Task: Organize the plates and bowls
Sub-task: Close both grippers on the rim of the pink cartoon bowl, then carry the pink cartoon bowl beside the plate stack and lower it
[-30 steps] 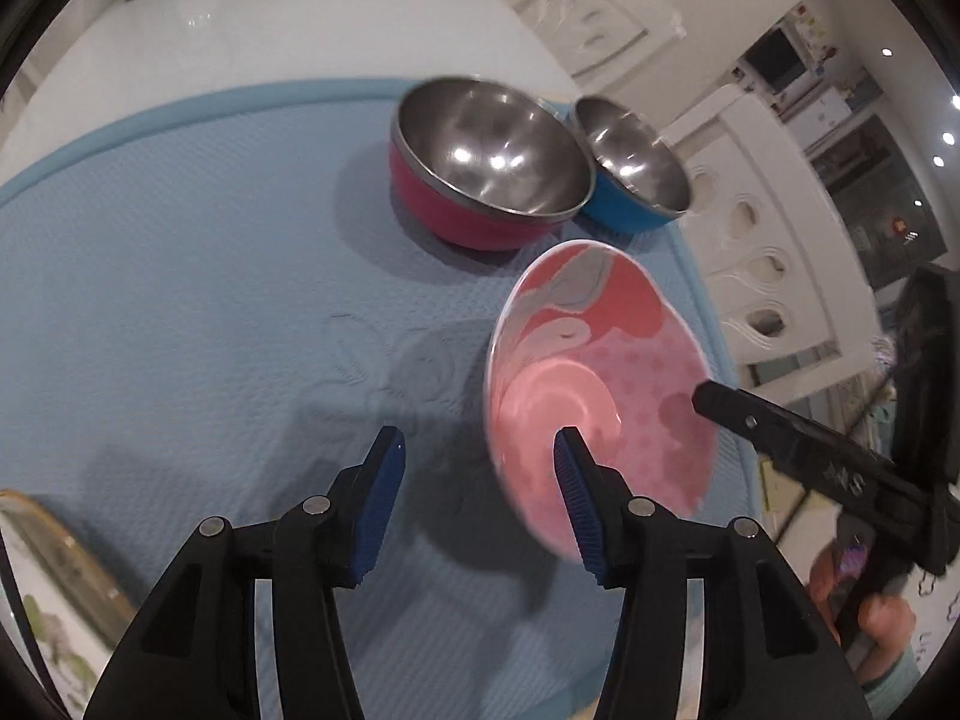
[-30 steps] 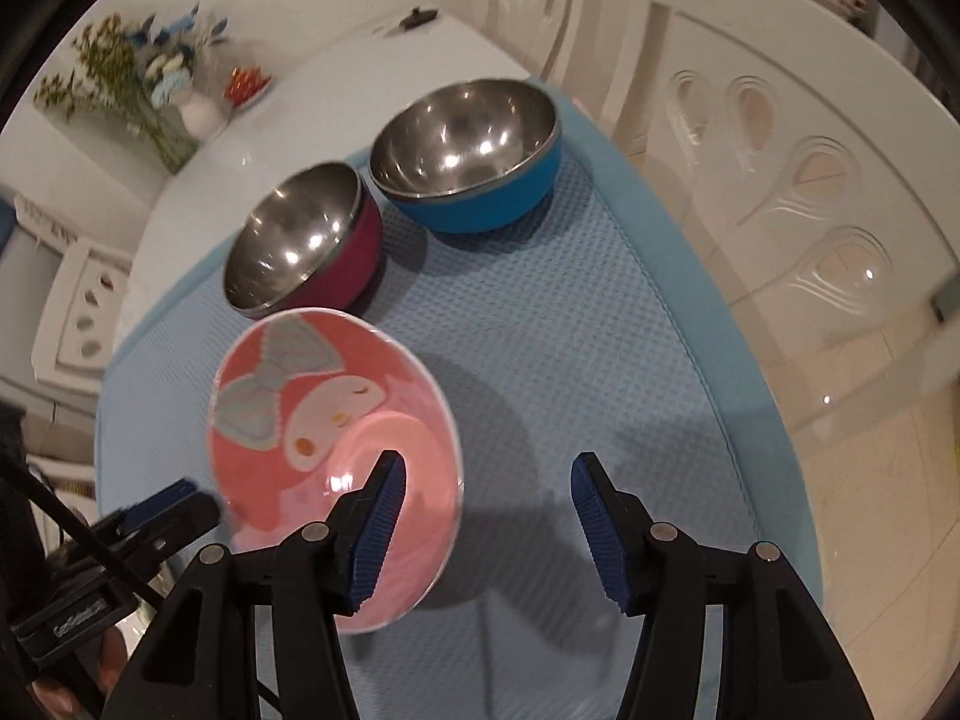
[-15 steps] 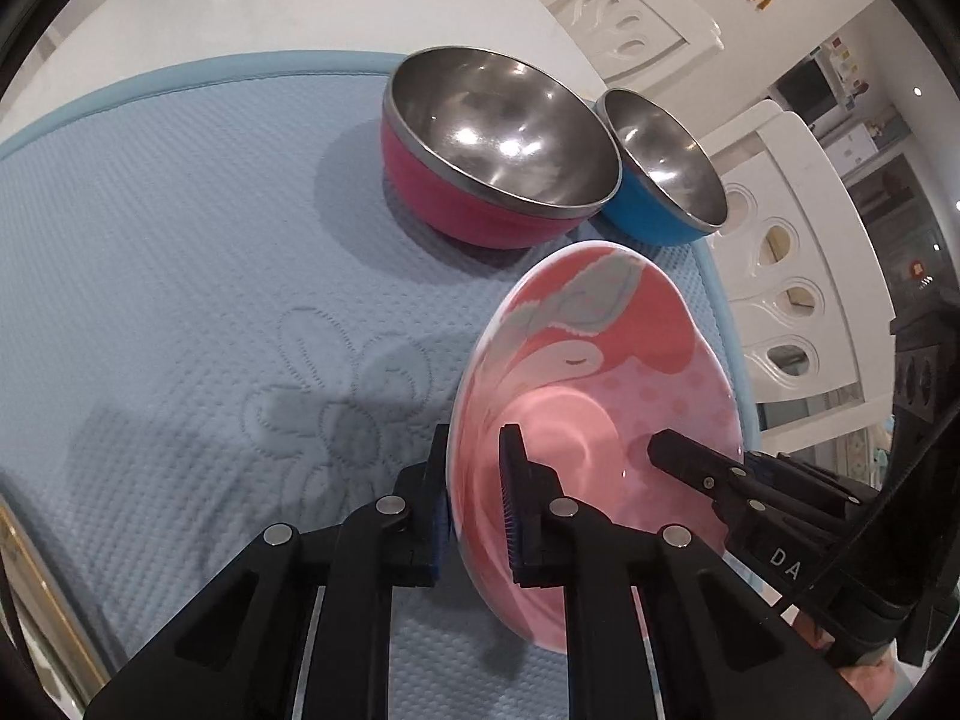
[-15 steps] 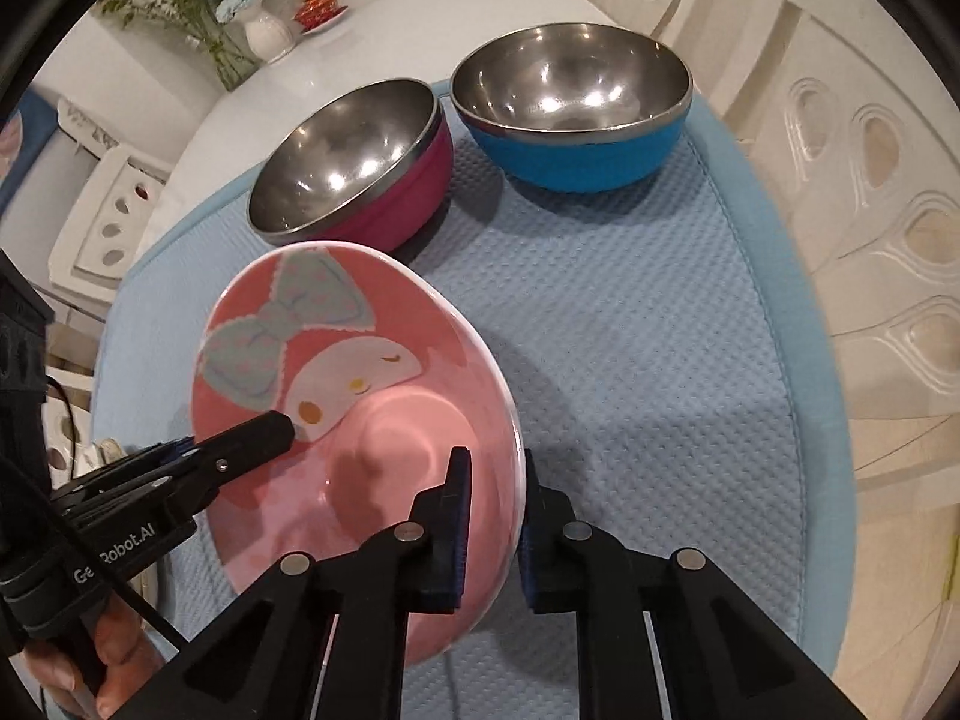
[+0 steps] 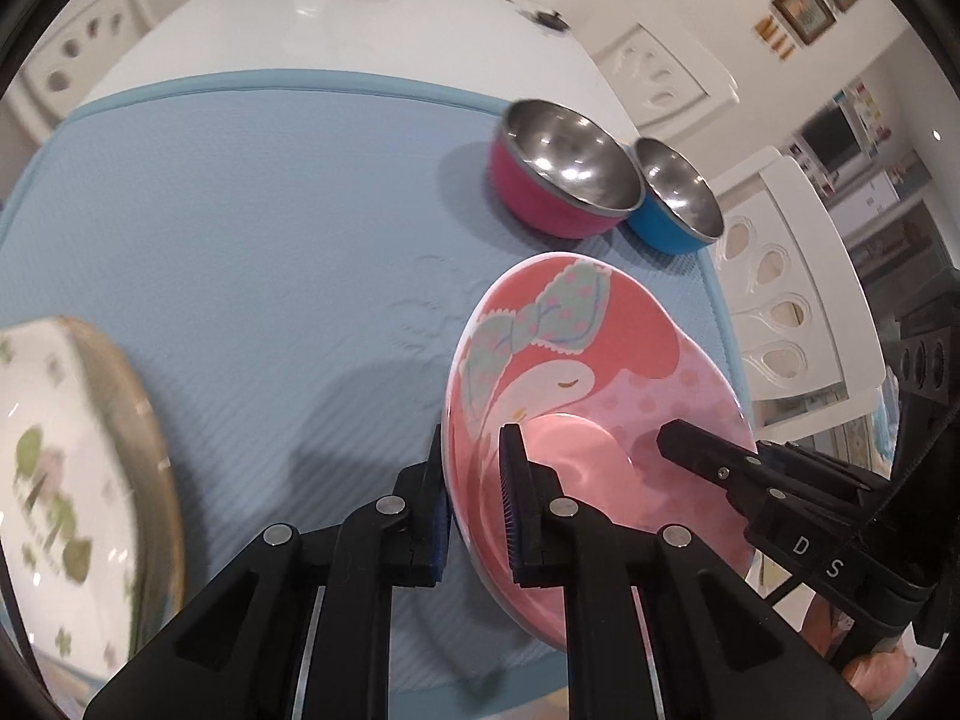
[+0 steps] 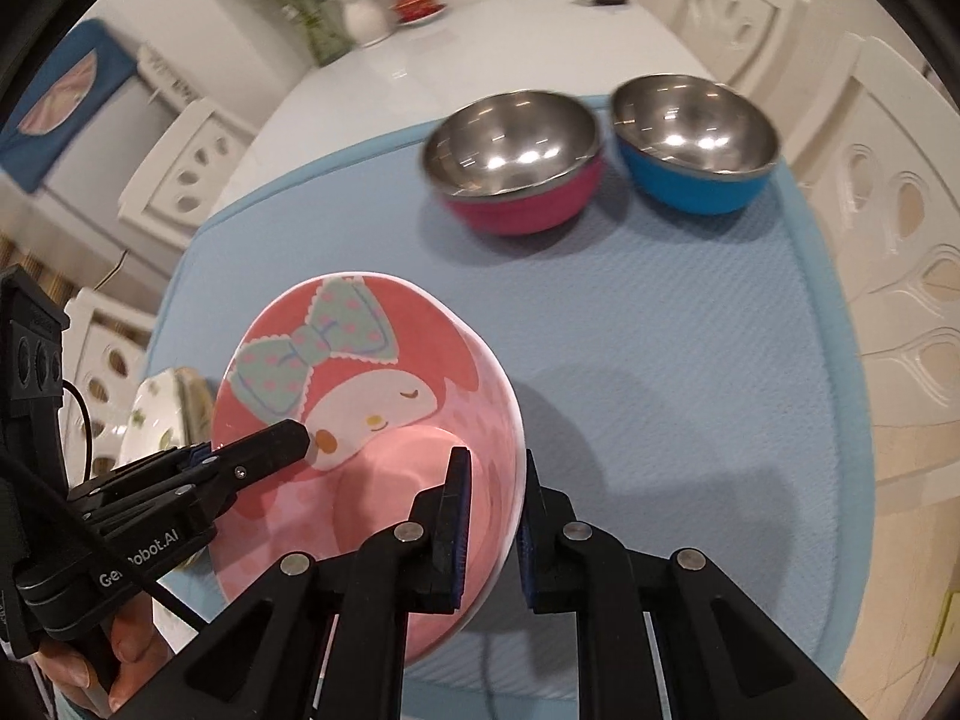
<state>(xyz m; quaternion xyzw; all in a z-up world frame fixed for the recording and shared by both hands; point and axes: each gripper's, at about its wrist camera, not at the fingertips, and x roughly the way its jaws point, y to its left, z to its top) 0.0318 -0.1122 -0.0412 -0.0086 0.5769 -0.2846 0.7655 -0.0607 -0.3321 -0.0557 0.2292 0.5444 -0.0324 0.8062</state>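
A pink cartoon bowl (image 5: 600,372) with a bow picture is held off the blue mat (image 5: 240,210) between both grippers. My left gripper (image 5: 477,498) is shut on its left rim. My right gripper (image 6: 492,516) is shut on its right rim; the bowl also shows in the right wrist view (image 6: 372,396). A pink steel bowl (image 5: 558,180) and a blue steel bowl (image 5: 675,204) stand side by side at the far right of the mat. A white floral plate with a gold rim (image 5: 66,480) lies at the near left.
White chairs (image 6: 888,240) stand along the right side of the table. A flower vase (image 6: 360,12) and a small red dish (image 6: 417,3) stand at the far end of the white table (image 5: 336,18).
Both grippers have closed on the pink bowl's opposite rims and lifted it up and toward the near side. The floral plate has come into the left view.
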